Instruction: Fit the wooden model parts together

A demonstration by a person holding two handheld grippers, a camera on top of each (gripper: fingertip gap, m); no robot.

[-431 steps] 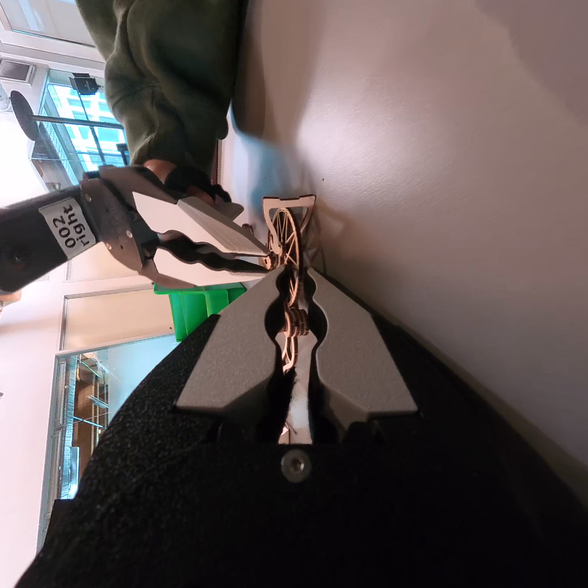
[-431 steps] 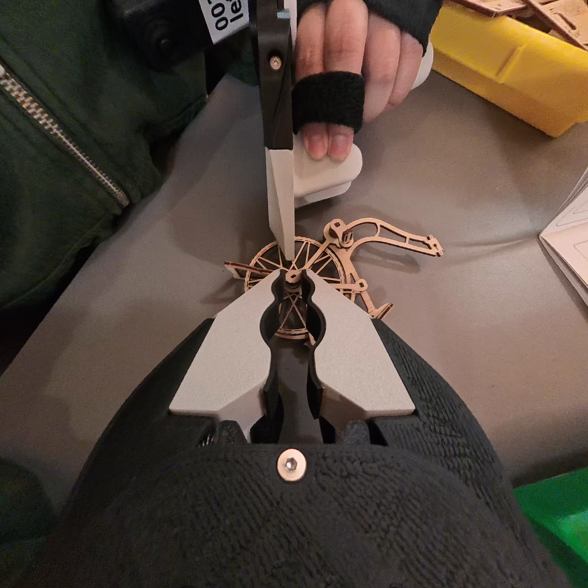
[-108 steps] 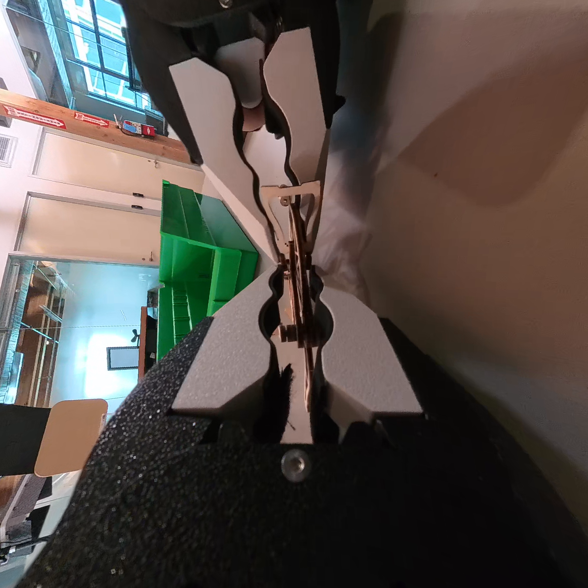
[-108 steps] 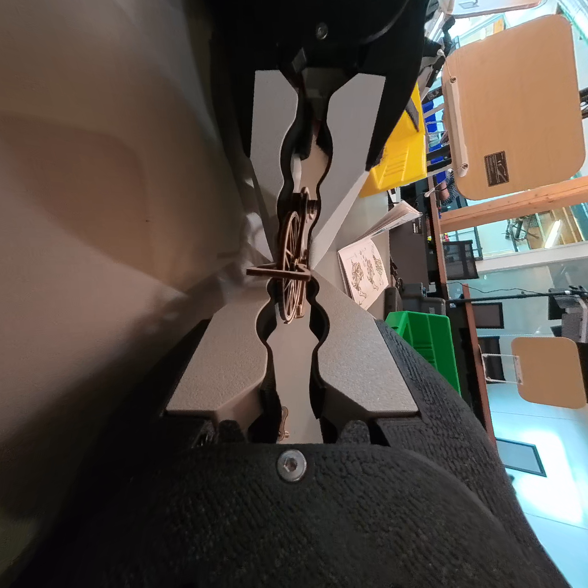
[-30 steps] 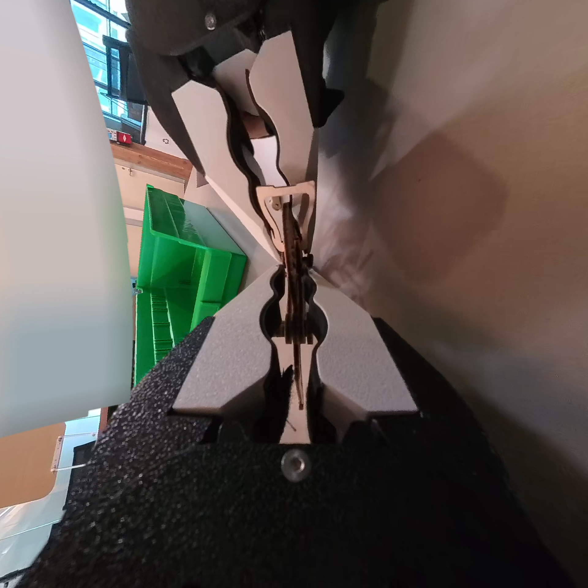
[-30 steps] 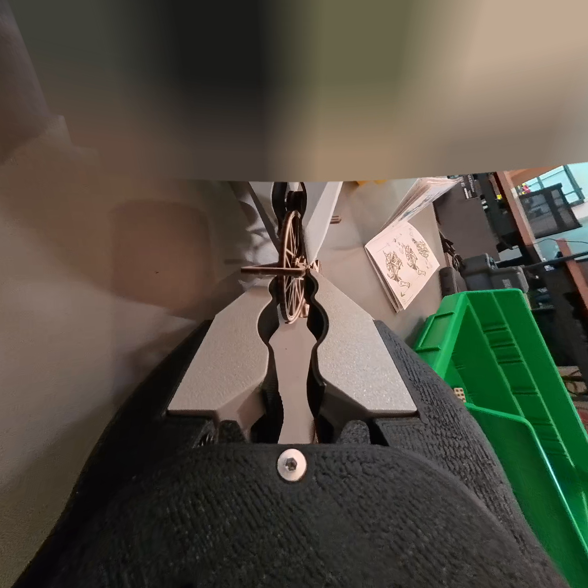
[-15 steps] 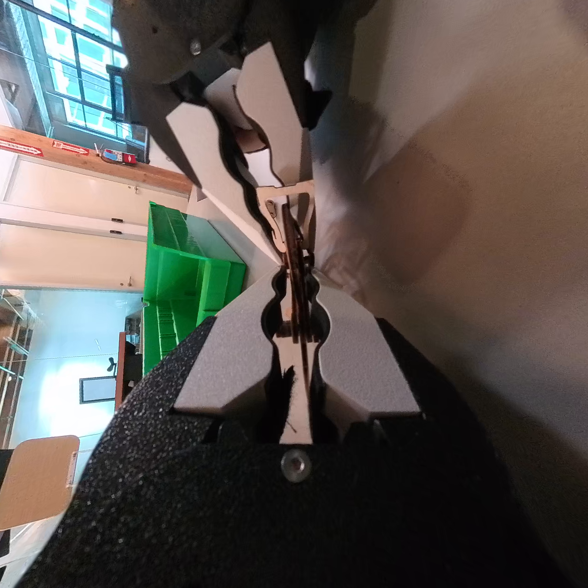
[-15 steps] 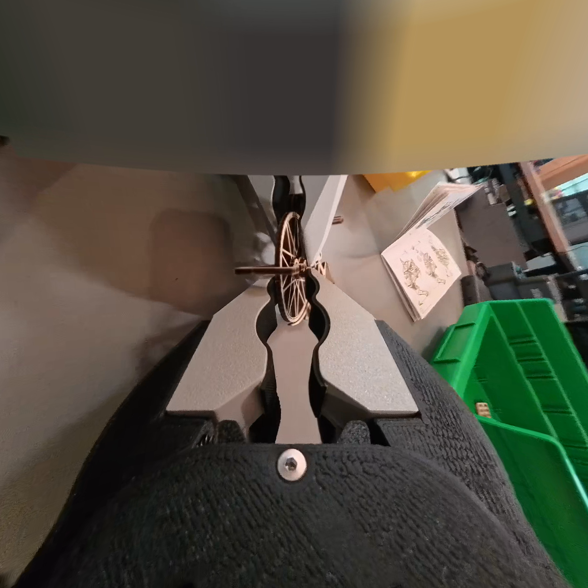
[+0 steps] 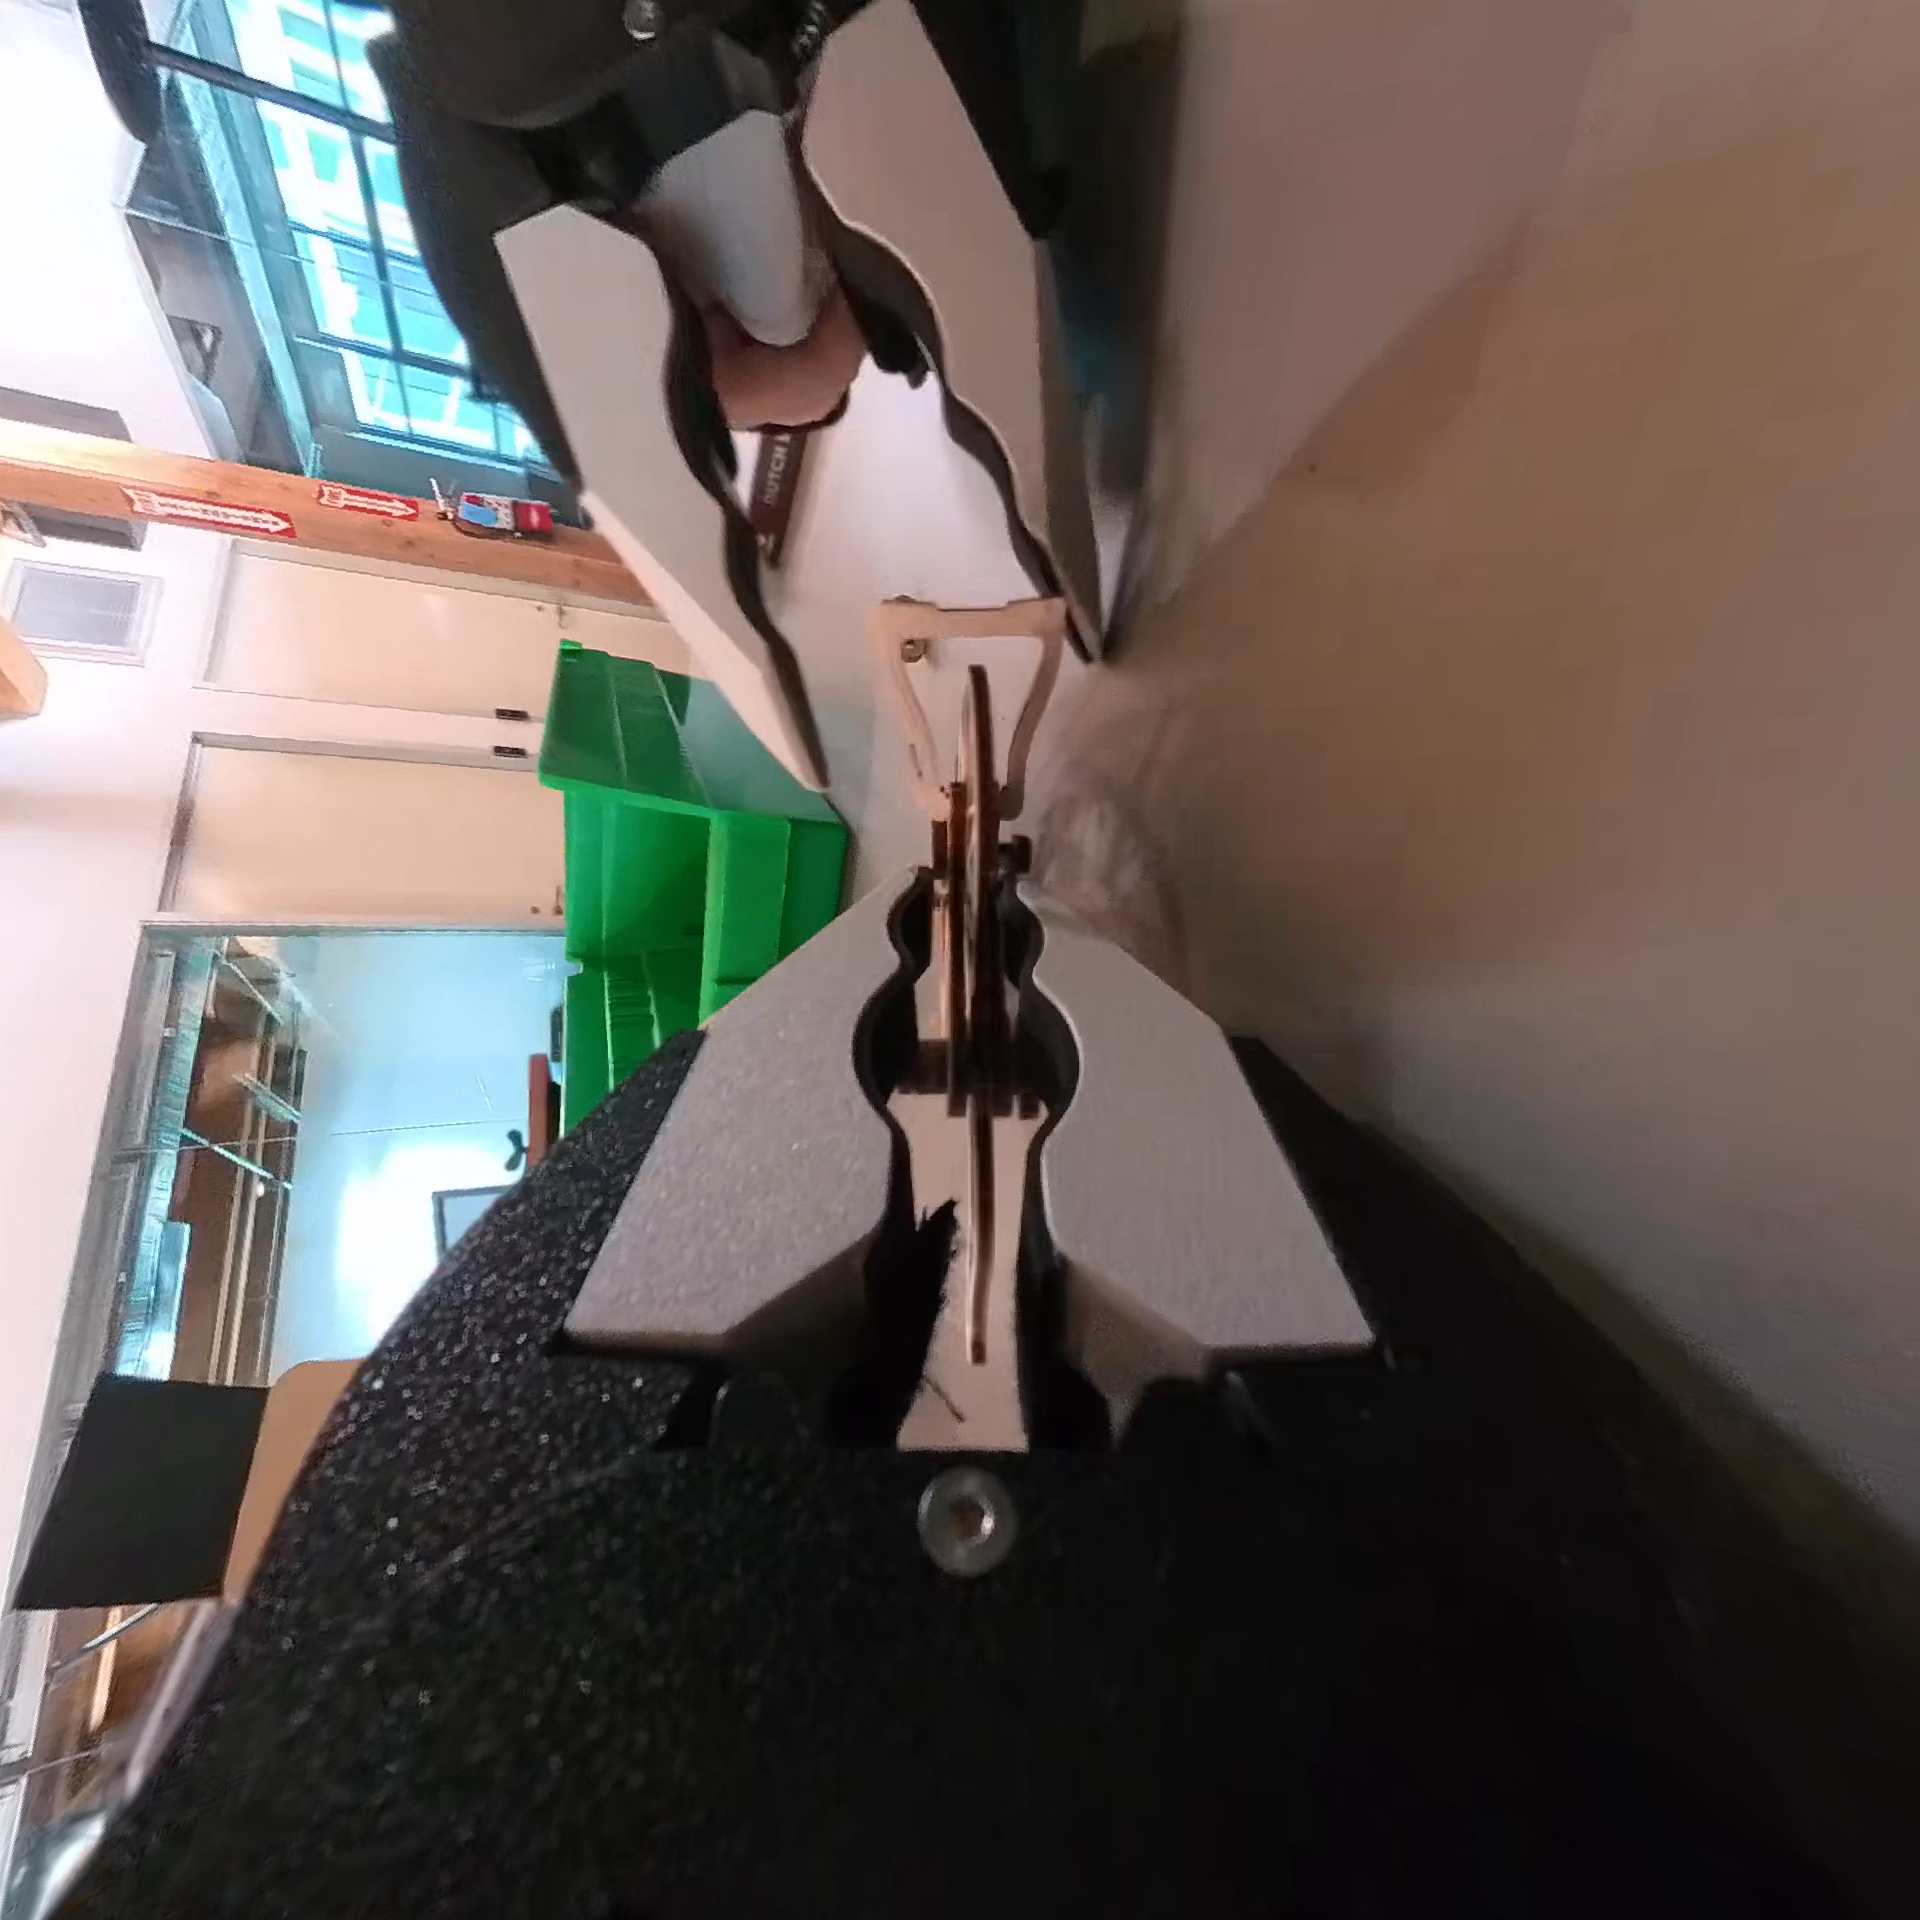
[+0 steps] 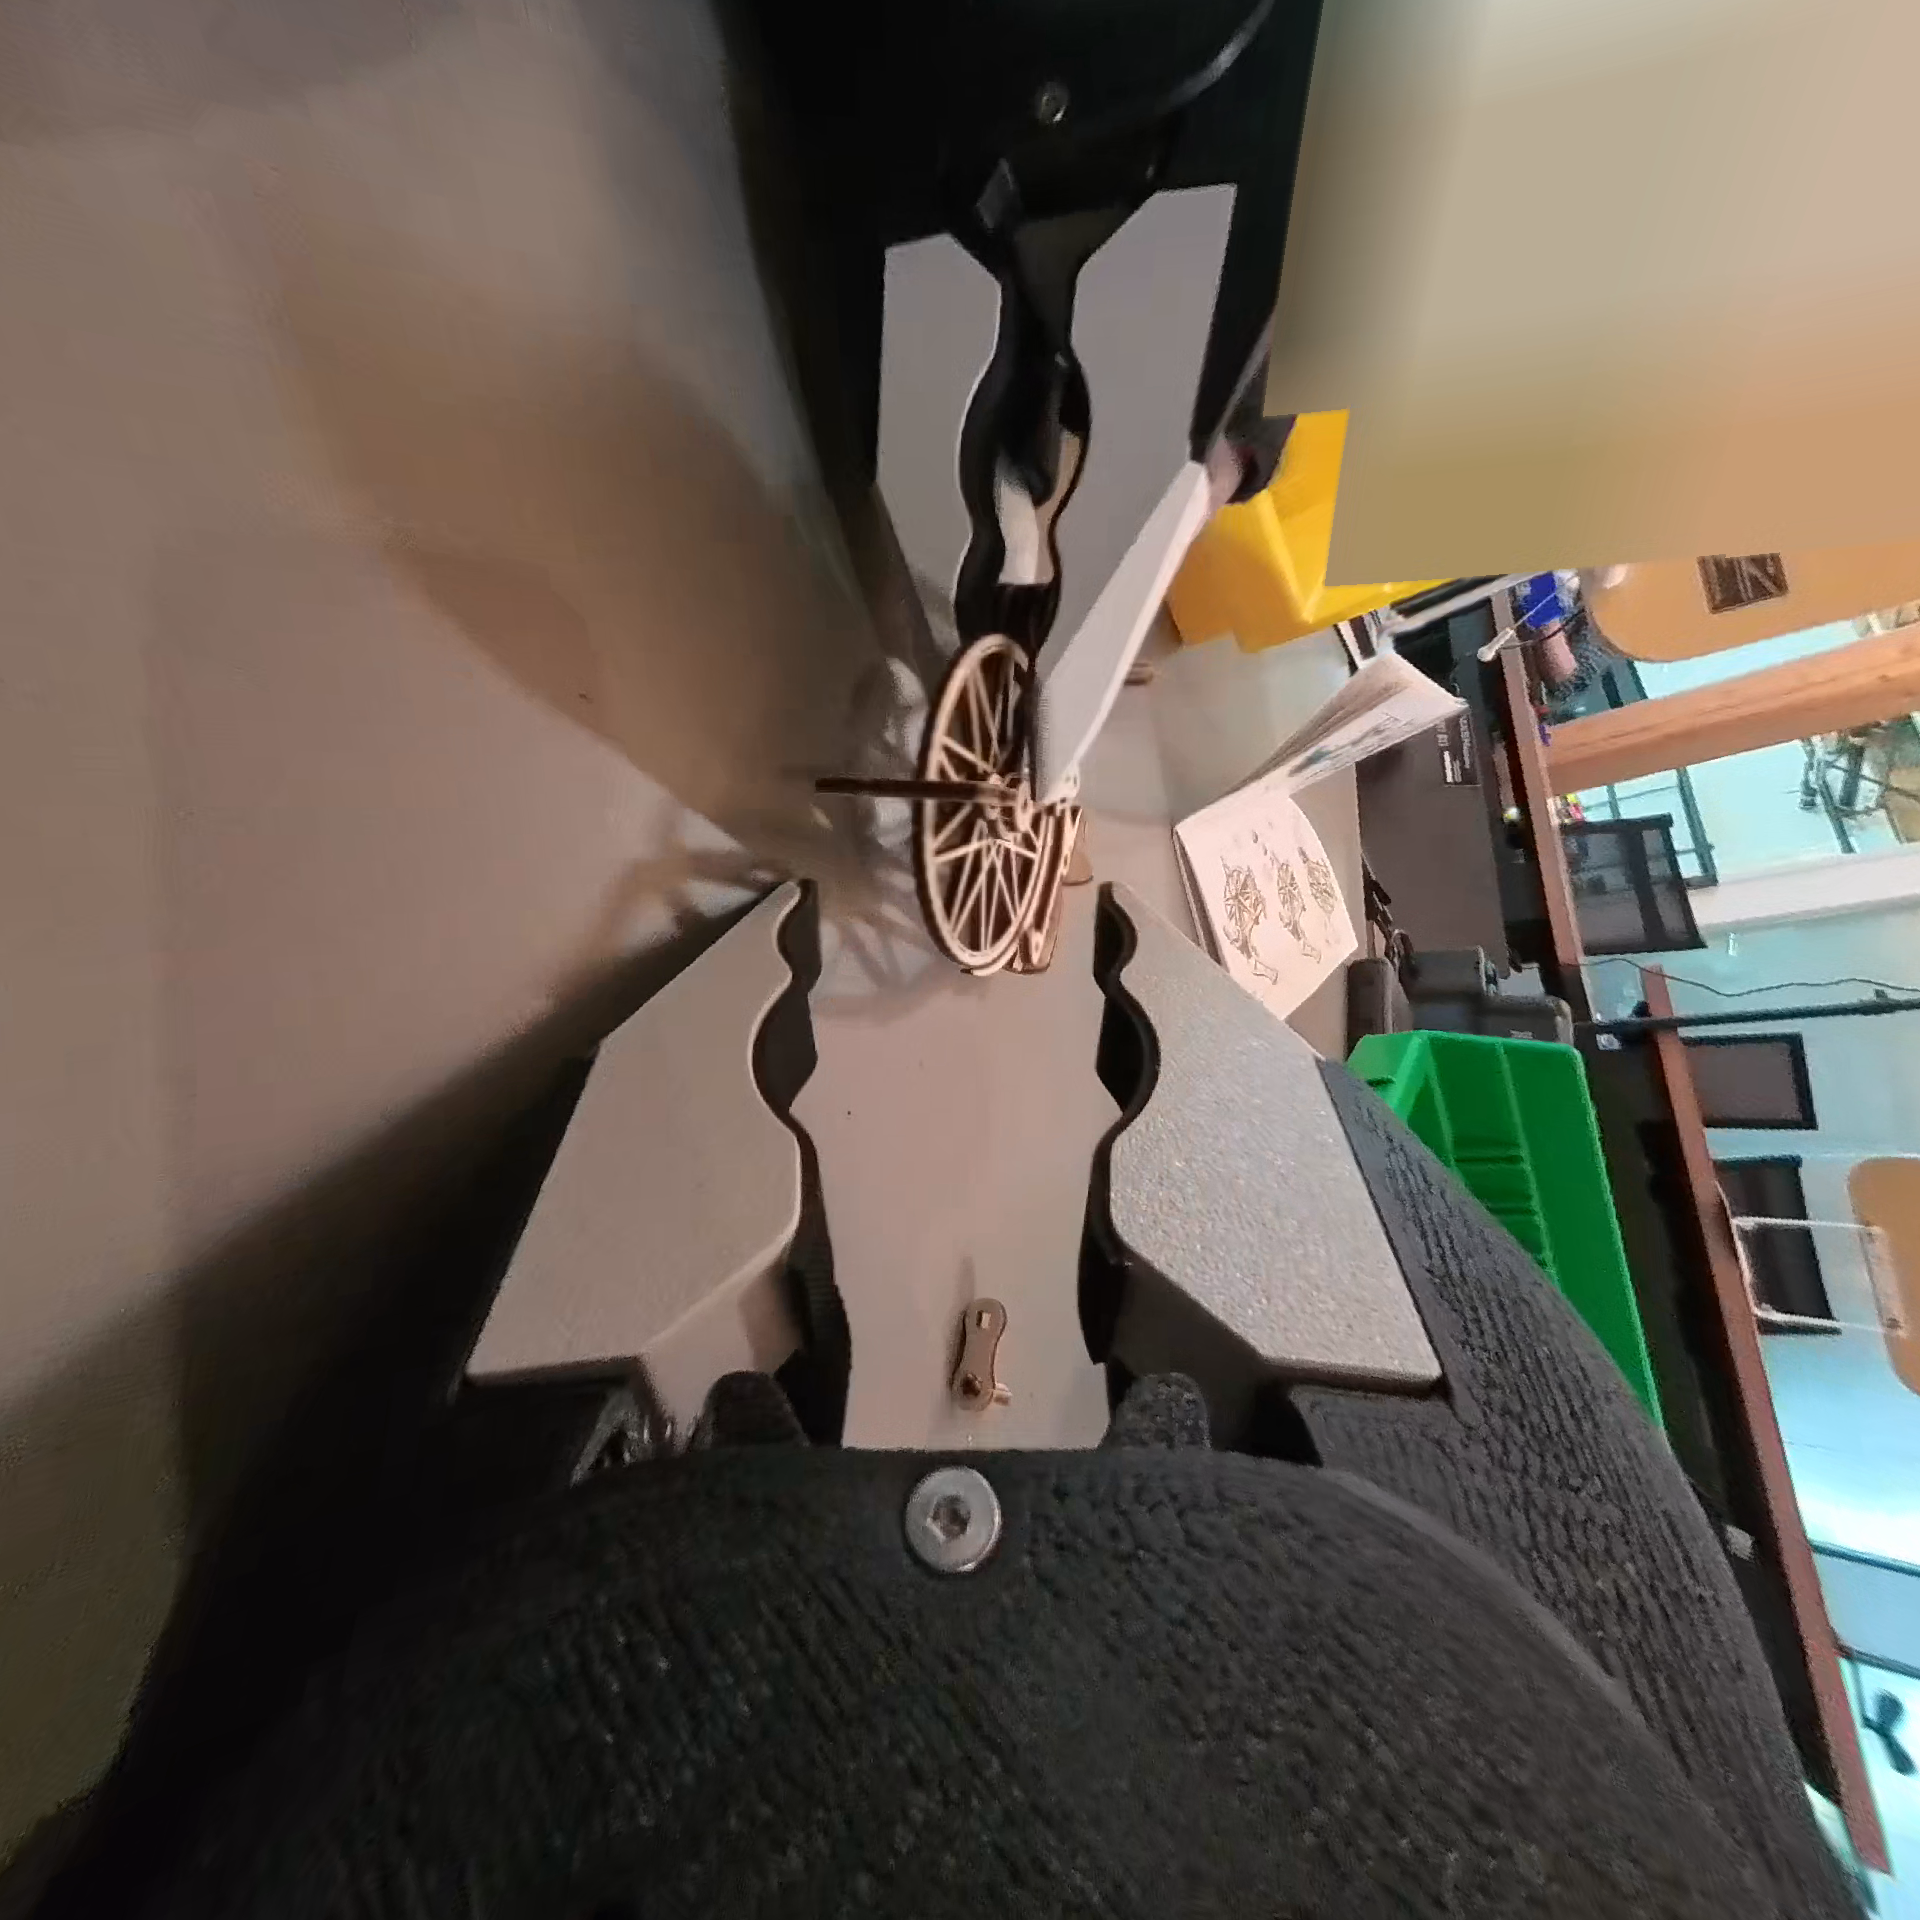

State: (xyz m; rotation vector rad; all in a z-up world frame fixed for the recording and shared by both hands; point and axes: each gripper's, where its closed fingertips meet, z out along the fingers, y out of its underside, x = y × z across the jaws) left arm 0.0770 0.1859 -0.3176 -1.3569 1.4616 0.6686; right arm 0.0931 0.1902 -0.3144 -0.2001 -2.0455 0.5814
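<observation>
The wooden model (image 9: 971, 935), a spoked wheel w/ frame pieces, is clamped edge-on between the fingers of the left gripper (image 9: 966, 904); the wheel's rim runs back through the gap toward the gripper body. In the right wrist view the same model (image 10: 982, 821) is seen held up above the grey table (image 10: 312, 623), w/ a thin axle rod sticking out sideways from the hub, and the left gripper (image 10: 1023, 623) is seen from the far side, closed on the model's upper part.

Vs. 0.5 s ago: the right gripper (image 10: 951, 914) has been opened. Its fingers were pinched on the wheel's lower edge then; now they're spread wide and the wheel sits past the tips, untouched, w/ clear gaps on both sides. In the left wrist view the right gripper (image 9: 951, 717) is likewise seen w/ its jaws apart, on either side of the pale forked frame end (image 9: 971, 634). One fingertip looks v. close to the fork's corner; contact can't be judged. So the model is now carried by the left gripper alone.

A small loose wooden link piece (image 10: 980, 1361) is seen on the table between the right gripper's fingers, near the body.

Bkgd: a green bin (image 10: 1507, 1132), a yellow bin (image 10: 1262, 561) and an open instruction booklet (image 10: 1262, 894) are on the table. The green bin (image 9: 686, 831) also shows in the left wrist view.
</observation>
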